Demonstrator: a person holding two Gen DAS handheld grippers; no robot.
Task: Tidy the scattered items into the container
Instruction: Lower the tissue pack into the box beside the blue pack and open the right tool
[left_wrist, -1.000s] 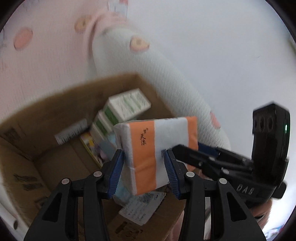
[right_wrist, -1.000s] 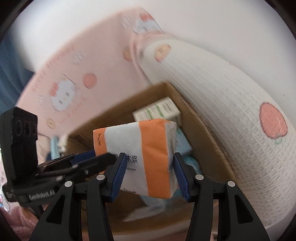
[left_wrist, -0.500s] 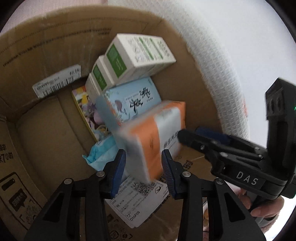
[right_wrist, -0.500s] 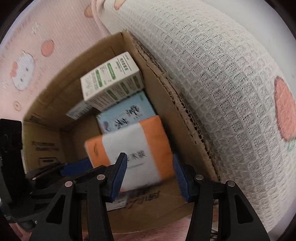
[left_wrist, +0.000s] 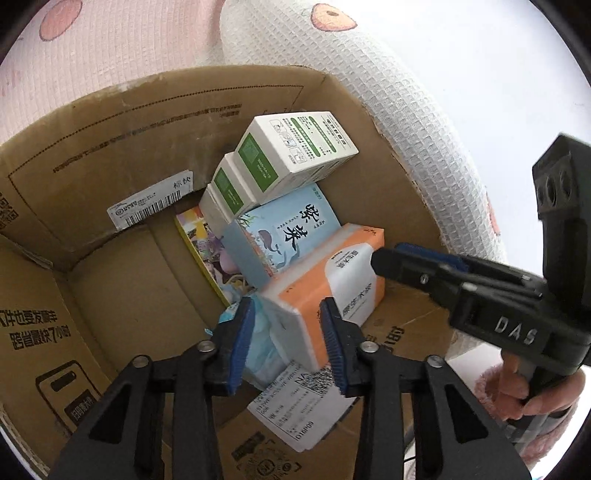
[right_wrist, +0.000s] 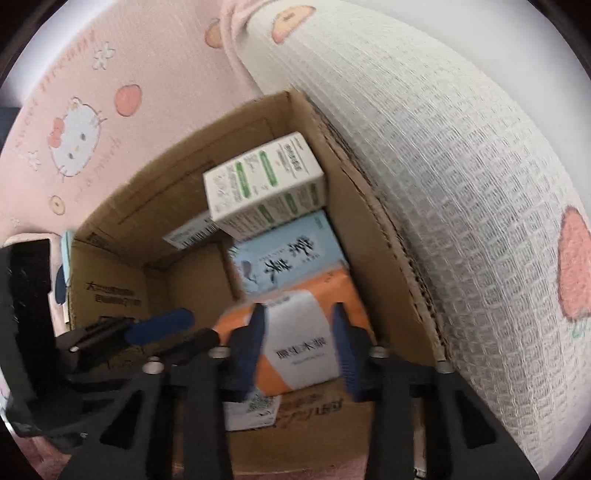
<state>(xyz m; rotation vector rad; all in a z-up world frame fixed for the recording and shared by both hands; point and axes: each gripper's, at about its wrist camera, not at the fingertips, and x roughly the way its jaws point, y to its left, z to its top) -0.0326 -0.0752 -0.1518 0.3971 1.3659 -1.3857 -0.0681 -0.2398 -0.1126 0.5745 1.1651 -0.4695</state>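
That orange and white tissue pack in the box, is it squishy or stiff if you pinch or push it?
Probably squishy: the orange and white tissue pack is a soft plastic-wrapped block with rounded corners. It likely weighs little for its bulk. Its glossy wrap may slip between pads. Lying flat against the blue tissue pack inside the cardboard box, it should slide rather than roll.

1 cardboard box (left_wrist: 110, 122). Inside: 2 green-white cartons (left_wrist: 295, 151), 1 blue tissue pack (left_wrist: 284, 232), 1 orange tissue pack (left_wrist: 332, 280), 1 colourful booklet (left_wrist: 199, 240), 1 pale blue packet (left_wrist: 262, 347). 2 grippers, L (left_wrist: 288, 343) + R (right_wrist: 299, 350).
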